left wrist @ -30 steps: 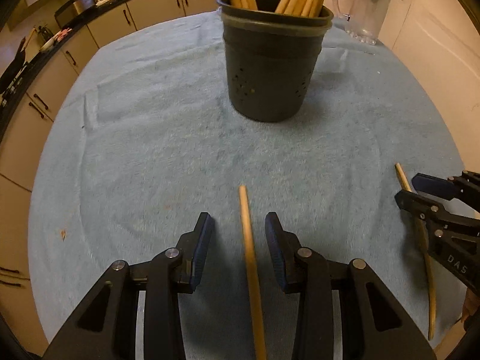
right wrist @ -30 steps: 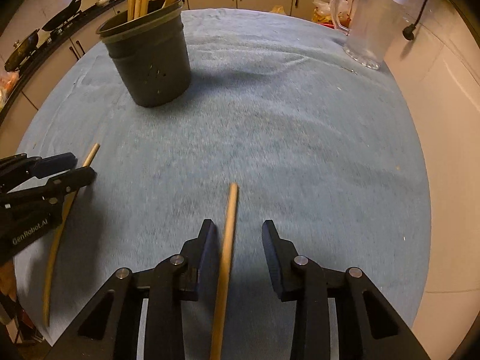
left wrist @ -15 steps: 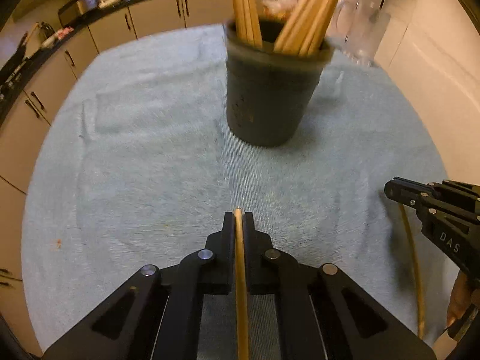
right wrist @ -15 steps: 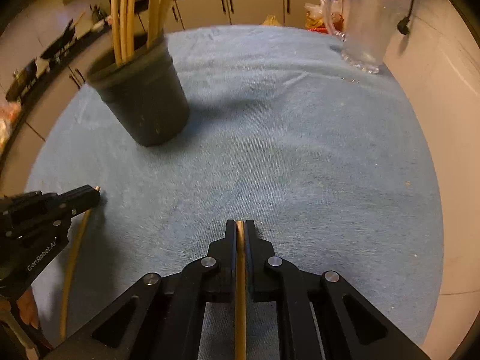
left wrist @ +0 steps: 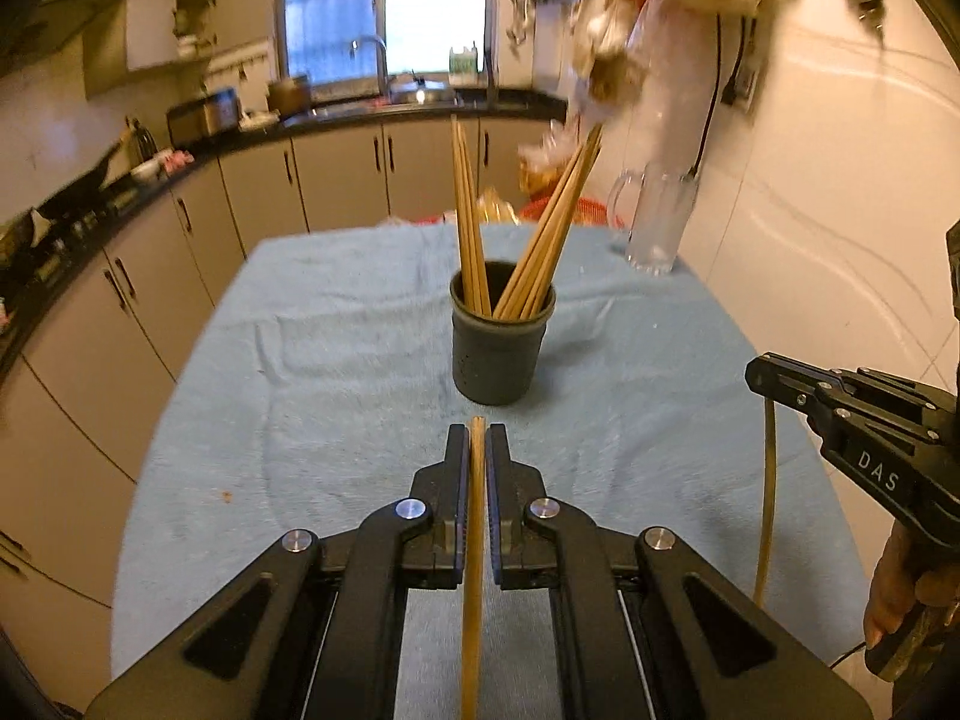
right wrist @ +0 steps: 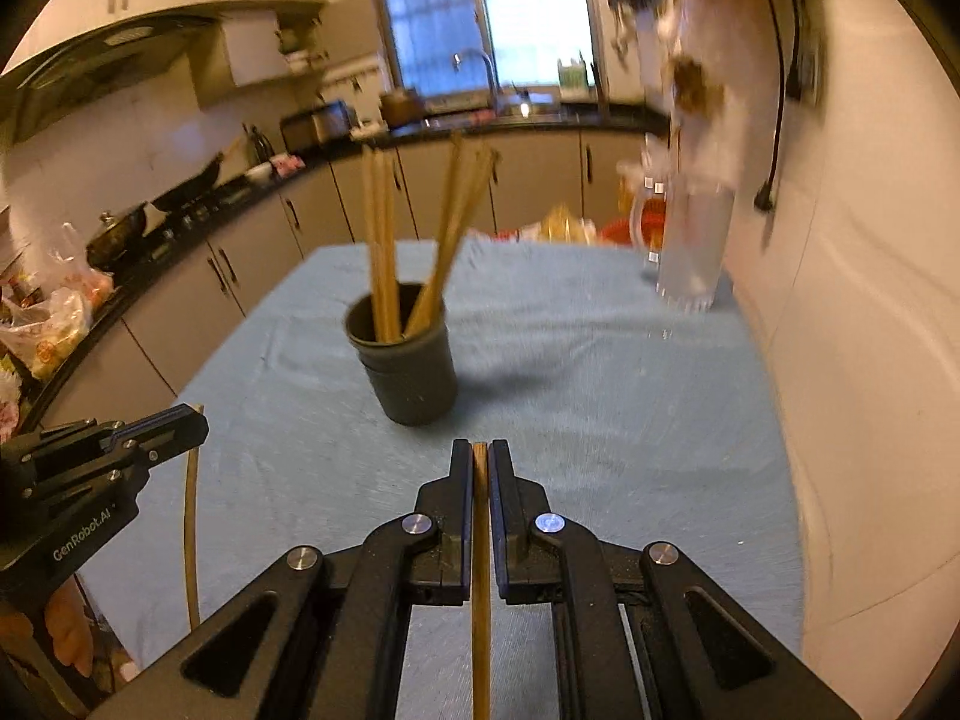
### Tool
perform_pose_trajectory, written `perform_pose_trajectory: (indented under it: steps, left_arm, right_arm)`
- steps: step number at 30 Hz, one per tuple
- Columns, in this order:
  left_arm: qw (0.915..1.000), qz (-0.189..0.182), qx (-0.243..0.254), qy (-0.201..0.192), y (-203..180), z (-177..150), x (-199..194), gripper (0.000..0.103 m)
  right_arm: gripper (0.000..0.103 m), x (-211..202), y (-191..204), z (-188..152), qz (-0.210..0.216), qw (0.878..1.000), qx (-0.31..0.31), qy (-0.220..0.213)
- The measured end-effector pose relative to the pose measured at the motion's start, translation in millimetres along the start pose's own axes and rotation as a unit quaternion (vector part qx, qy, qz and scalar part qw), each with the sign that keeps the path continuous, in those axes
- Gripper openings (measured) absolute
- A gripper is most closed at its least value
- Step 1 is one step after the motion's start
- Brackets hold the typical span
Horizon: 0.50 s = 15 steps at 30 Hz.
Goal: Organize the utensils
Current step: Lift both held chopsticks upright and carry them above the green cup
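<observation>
Left wrist view: a long surface (left wrist: 360, 372) draped in a light blue towel stretches toward kitchen cabinets (left wrist: 336, 174) at the far end. A dark holder (left wrist: 501, 354) stands mid-surface, crowded with upright wooden chopsticks (left wrist: 543, 240), directly ahead of both grippers. A clear glass mug (left wrist: 657, 222) sits far right by the wall. The left gripper (left wrist: 477, 450) has its jaws clamped on one chopstick (left wrist: 474, 570), lifted above the towel. The right gripper (right wrist: 480, 468), to its right, has its jaws clamped on a second chopstick (right wrist: 480, 588), near the holder.
</observation>
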<state>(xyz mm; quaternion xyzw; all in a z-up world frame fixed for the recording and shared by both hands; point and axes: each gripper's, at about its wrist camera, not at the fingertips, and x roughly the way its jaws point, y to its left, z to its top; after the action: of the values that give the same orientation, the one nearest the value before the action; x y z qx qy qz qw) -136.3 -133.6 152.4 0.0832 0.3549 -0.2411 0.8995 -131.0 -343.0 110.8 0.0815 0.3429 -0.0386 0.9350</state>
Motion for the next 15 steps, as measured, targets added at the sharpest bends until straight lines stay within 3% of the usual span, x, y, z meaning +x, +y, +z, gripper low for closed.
perform_pose_trajectory:
  steps: [6, 15]
  left_arm:
    - [0.9993, 0.000, 0.002, -0.038, -8, -11, -42, 0.005]
    - [0.9977, 0.005, 0.022, -0.063, -19, -27, -79, 0.005]
  right_arm:
    - [0.006, -45, 12, -11, 0.005, 0.999, -0.011, -0.040]
    - [0.006, -87, 22, -24, 0.011, 0.997, -0.019, -0.068]
